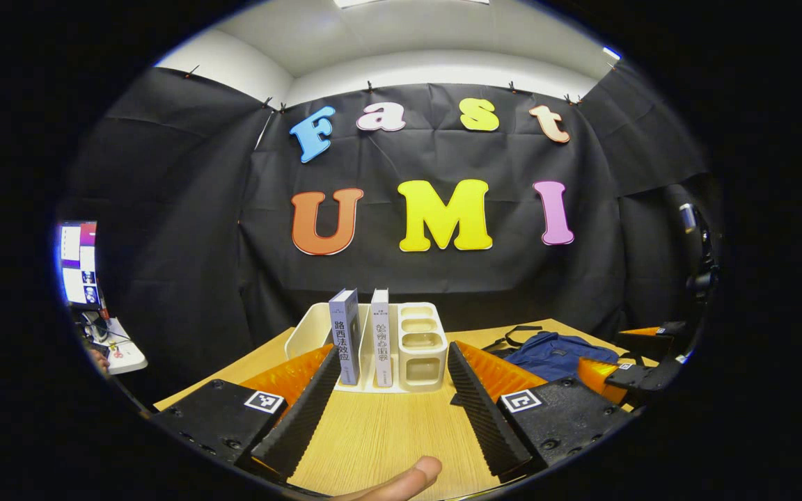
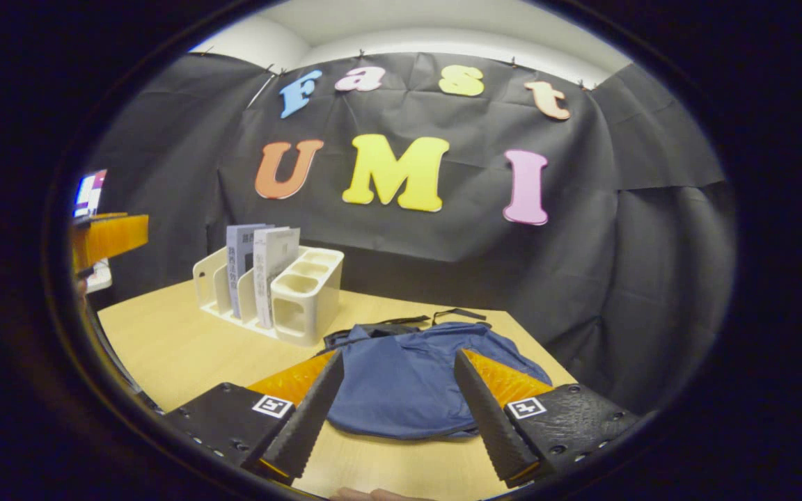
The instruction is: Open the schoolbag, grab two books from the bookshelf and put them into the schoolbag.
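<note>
Looking at the blue schoolbag [image 2: 408, 383], it lies flat and limp on the wooden table [image 2: 171, 348], so it'll bunch and slide if you just pinch cloth. I'd go for the black straps at its far edge or the zipper pull, though I can't make out the zipper.

The two books [image 1: 363, 337] stand upright in the white bookshelf [image 1: 420, 344], left of the bag. They look stiff and light; pinch one spine near the top.

Both tongs are wide and empty: the right gripper [image 2: 394, 403] hovers just near the bag, and the left gripper [image 1: 394, 396] faces the books.
</note>
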Demonstrator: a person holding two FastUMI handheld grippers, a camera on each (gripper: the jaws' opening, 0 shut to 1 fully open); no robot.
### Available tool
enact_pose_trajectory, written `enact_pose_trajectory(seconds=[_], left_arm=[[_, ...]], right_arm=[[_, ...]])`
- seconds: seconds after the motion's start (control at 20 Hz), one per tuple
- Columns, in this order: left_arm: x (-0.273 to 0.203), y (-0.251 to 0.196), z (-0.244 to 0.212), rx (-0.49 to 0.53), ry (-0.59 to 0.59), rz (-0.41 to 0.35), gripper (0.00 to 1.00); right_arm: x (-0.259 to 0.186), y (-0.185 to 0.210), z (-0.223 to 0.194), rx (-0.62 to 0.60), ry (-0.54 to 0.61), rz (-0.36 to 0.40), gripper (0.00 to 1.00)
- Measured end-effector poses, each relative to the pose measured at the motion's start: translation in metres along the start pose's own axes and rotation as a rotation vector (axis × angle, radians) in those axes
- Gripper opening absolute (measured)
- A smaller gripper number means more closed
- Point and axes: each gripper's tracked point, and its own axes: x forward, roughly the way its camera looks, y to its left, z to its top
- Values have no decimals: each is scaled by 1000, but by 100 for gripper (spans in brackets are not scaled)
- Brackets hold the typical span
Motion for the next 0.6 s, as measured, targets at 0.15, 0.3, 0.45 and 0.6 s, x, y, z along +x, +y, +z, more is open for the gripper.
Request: enact_pose_trajectory(seconds=[0.15, 0.3, 0.45, 0.6], left_arm=[[2, 8, 1, 4, -5, 12, 97], [7, 19, -9, -14, 17, 33, 97], [11, 31, -16, -20, 45, 56, 97], [16, 34, -23, -22, 59, 64, 97]], right_arm=[[32, 25, -21, -82, 83, 32, 95], [56, 58, -37, -162, 144, 71, 95], [81, 87, -54, -259, 202, 70, 94], [106, 95, -73, -392, 268, 27, 93]])
